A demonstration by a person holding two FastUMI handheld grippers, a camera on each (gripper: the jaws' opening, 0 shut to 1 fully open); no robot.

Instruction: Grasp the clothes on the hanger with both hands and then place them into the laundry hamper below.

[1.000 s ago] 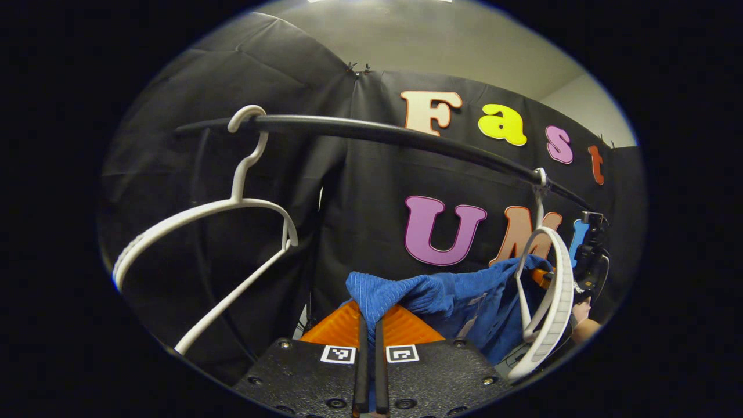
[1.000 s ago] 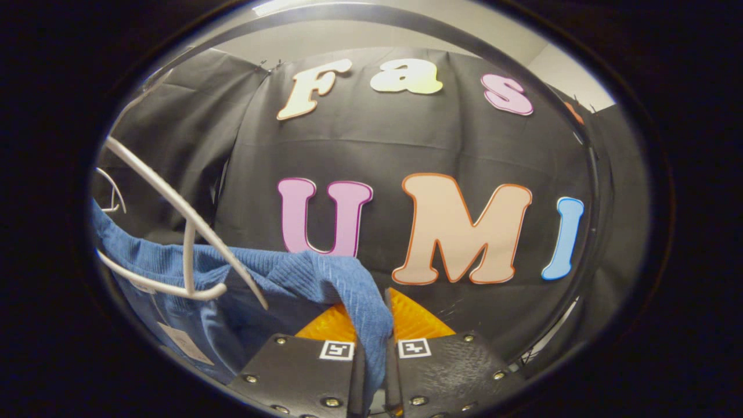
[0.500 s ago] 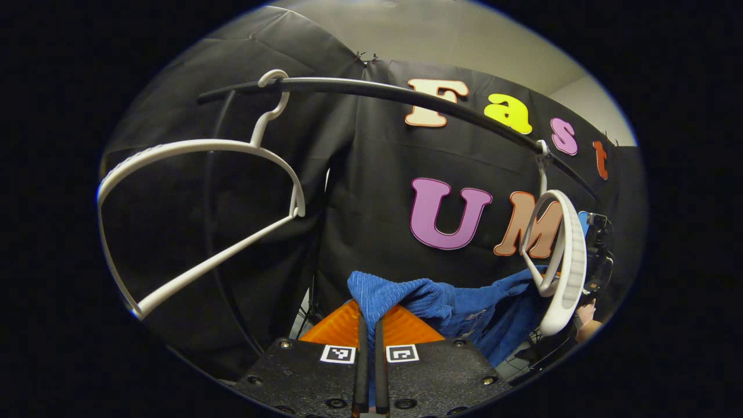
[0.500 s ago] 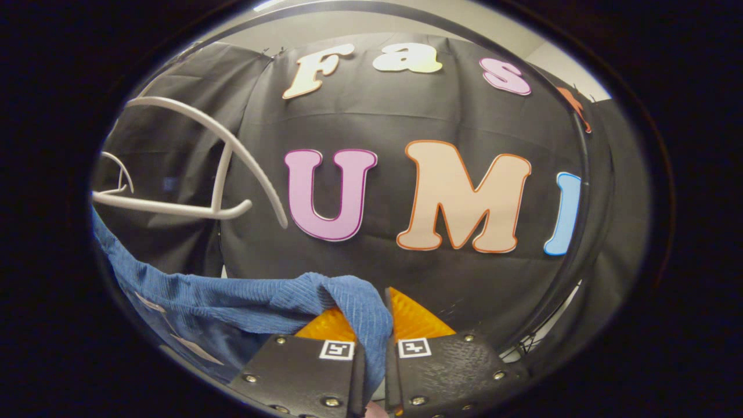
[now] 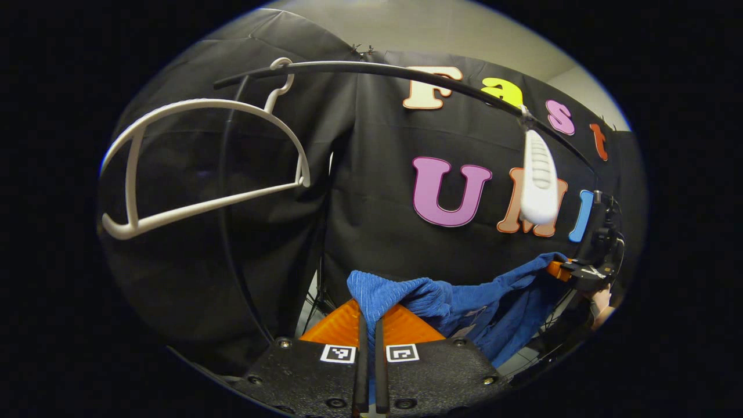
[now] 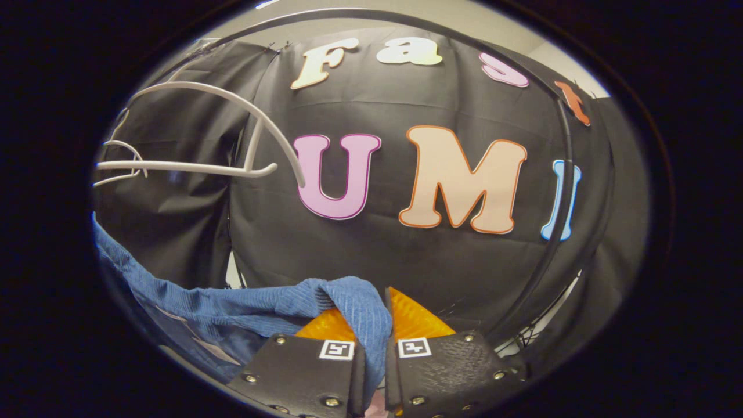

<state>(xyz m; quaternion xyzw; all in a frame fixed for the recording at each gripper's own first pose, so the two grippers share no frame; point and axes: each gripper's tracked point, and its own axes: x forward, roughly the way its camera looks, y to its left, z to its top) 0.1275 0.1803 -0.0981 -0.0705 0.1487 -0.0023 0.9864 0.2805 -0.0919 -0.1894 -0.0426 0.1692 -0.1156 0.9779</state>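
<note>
The blue garment [image 5: 464, 299] is hanging between the two tools, off the hangers, so the grasping half of the job is looking done. The left tool [image 5: 368, 325] is pinching one bunched end of the cloth between its closed fingers, and the right tool [image 6: 371, 342] is clamping the other end the same way; in the left gripper view the right tool [image 5: 572, 273] is showing farther off with the fabric running up to it. Both white hangers are hanging bare on the black rail [image 5: 371, 69]: one hanger [image 5: 203, 162] at the left, the other hanger [image 5: 538, 180] seen edge-on near the right end. What is left is the lowering and the release into the hamper (judging by the task, it is sitting somewhere below). The hamper itself is lying outside what the cameras are taking in, so how far the cloth is from it is impossible to tell. The garment's lower part is getting cut off at the edge of both views.
</note>
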